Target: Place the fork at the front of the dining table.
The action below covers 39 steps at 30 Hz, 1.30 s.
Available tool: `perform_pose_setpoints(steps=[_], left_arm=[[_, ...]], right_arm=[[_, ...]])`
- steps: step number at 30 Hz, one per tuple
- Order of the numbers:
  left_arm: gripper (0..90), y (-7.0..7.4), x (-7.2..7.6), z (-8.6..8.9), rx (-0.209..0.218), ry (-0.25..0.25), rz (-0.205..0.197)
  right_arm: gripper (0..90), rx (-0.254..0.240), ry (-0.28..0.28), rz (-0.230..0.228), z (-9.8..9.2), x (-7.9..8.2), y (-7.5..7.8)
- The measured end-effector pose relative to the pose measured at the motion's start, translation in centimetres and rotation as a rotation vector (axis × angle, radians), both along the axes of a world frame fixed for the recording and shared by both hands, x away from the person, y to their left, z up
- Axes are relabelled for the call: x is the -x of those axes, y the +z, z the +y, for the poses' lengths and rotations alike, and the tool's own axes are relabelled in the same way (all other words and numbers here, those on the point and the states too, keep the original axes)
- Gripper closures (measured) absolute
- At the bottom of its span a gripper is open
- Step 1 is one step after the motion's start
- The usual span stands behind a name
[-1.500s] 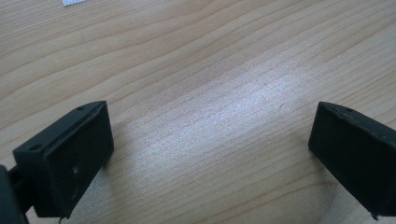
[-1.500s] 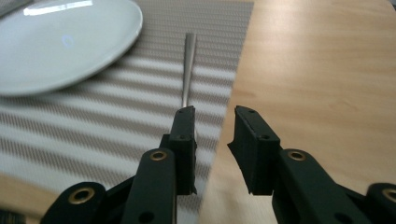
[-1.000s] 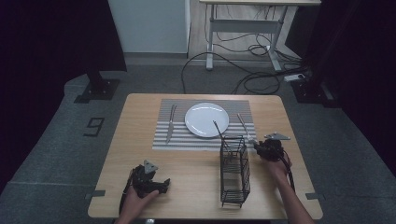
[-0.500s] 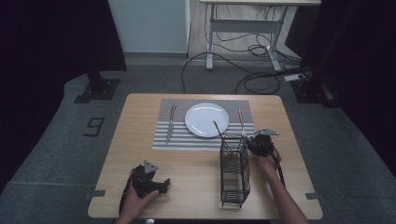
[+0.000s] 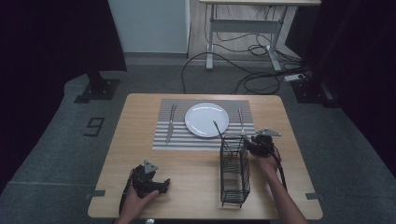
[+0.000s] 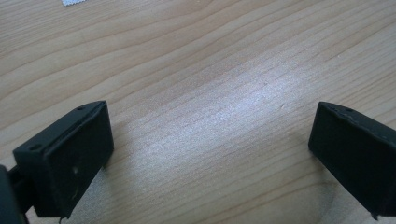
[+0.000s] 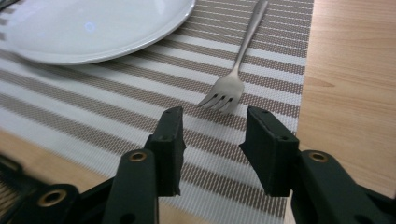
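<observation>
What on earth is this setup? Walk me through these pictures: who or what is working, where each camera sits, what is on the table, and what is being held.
No robot here: a person holds a two-jaw gripper in each hand. The high view looks down on the wooden table from above the person's side. The other two cameras ride on the grippers and look along their black jaws.

On the table lie a striped placemat with a white plate, a knife to its left and a fork to its right. Nearer the person stands a black wire basket.

The left gripper rests open over bare wood. The right gripper is open too, its jaws pointed at the fork's tines, not touching them. Neither holds anything.
</observation>
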<state>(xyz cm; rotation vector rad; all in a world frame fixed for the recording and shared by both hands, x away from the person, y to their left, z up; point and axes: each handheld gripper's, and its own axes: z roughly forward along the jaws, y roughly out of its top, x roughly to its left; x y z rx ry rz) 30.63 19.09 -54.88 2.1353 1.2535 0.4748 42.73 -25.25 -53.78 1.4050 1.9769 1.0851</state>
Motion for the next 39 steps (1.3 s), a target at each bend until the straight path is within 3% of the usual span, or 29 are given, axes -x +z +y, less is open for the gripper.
perform_pose_setpoints(steps=[22,35,39], left_arm=[[0.0,0.0,0.0,0.0,0.000,0.000,0.000],[0.0,0.0,0.0,0.0,0.000,0.000,0.000],[0.0,0.0,0.0,0.0,0.000,0.000,0.000]], right_arm=[[50.3,-0.098,0.030,-0.013,-4.0,6.3,1.0],[49.5,-0.078,0.049,-0.023,-5.4,10.4,0.9],[49.3,-0.066,0.058,-0.001,-6.1,12.0,0.2]])
